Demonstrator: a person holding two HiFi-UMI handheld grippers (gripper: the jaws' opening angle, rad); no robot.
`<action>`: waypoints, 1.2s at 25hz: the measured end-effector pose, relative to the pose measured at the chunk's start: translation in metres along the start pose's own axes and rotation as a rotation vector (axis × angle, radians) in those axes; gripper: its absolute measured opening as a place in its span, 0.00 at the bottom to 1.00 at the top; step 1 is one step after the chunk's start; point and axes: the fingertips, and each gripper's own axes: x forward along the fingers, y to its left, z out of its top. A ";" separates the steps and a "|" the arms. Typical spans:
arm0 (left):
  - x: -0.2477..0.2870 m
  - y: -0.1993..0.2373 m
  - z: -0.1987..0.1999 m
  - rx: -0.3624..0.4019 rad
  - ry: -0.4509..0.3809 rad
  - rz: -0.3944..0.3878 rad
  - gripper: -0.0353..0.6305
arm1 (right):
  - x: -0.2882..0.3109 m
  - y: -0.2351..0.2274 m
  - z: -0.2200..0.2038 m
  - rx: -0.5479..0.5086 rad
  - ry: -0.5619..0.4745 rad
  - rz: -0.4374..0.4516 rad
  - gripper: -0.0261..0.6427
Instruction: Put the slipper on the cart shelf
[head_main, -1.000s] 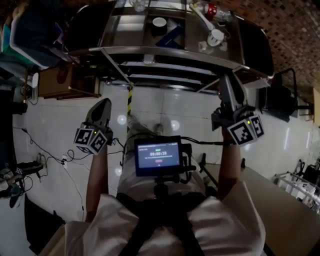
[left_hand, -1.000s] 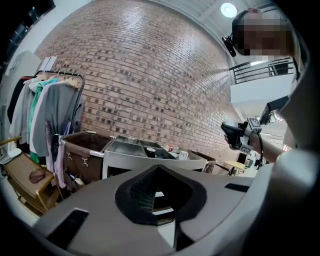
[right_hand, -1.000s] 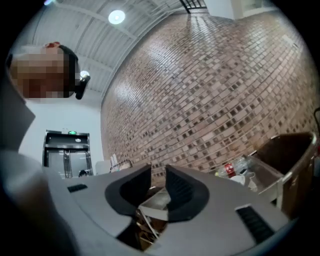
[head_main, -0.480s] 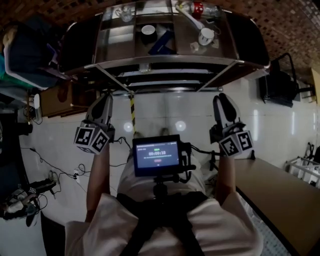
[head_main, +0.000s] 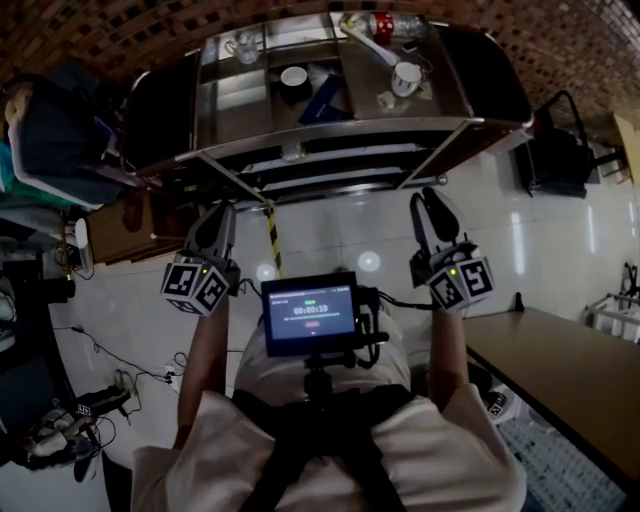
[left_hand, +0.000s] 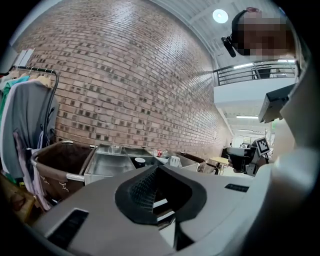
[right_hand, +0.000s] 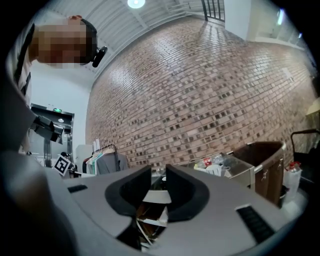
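Observation:
No slipper shows in any view. The steel cart (head_main: 330, 128) stands ahead of me, its top tray and lower shelves facing me. My left gripper (head_main: 222, 212) hangs in the air just short of the cart's left front corner, jaws shut with nothing between them (left_hand: 159, 172). My right gripper (head_main: 428, 197) is level with it near the right front corner. Its jaws (right_hand: 159, 175) stand apart and the gap is bare. Both grippers point at the cart (left_hand: 107, 165) and touch nothing.
On the cart's top lie a white cup (head_main: 405, 77), a red-labelled bottle (head_main: 385, 25), a dark bowl (head_main: 293, 78) and a blue object (head_main: 325, 95). Brown fabric bins (head_main: 160, 95) hang at both ends. A wooden table (head_main: 570, 370) is at right, cables (head_main: 90, 400) at left.
My right gripper has come down and shifted left. My left gripper has risen a little and moved right, nearer the cart. Neither pair of jaws has changed.

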 end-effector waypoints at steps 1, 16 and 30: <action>0.001 0.001 -0.003 0.002 0.003 0.000 0.05 | 0.000 0.000 -0.004 0.001 -0.001 -0.002 0.22; -0.002 0.020 -0.037 0.006 0.052 0.016 0.05 | 0.010 0.015 -0.049 0.027 0.046 0.018 0.22; 0.003 0.017 -0.047 -0.039 0.082 0.000 0.05 | 0.008 0.023 -0.049 -0.052 0.063 -0.030 0.20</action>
